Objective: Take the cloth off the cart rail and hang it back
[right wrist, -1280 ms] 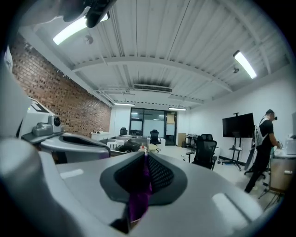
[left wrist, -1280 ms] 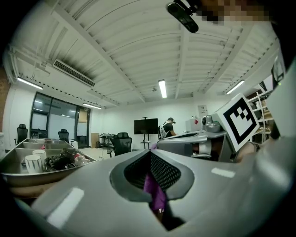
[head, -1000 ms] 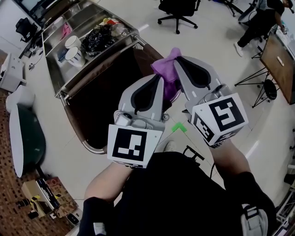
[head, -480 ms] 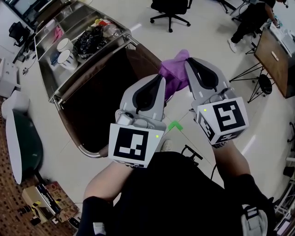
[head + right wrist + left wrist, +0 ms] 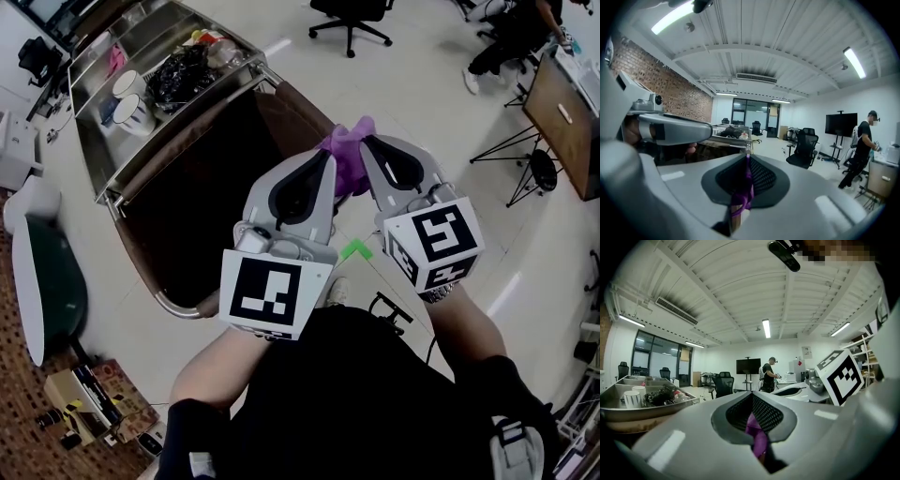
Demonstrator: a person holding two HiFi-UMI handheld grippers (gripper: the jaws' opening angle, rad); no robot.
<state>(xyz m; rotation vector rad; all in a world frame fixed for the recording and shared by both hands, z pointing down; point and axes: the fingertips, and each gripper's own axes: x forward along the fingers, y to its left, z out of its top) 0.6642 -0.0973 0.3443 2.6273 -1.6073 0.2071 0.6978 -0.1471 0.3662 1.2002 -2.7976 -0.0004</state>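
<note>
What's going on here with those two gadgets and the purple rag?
A person holds a two-jaw gripper in each hand. The left gripper and the right gripper are both clamped shut on a purple cloth, which hangs bunched between them in the air close to the steel cart. The cloth is off the cart's rail and has not yet been hung back on it.
</note>
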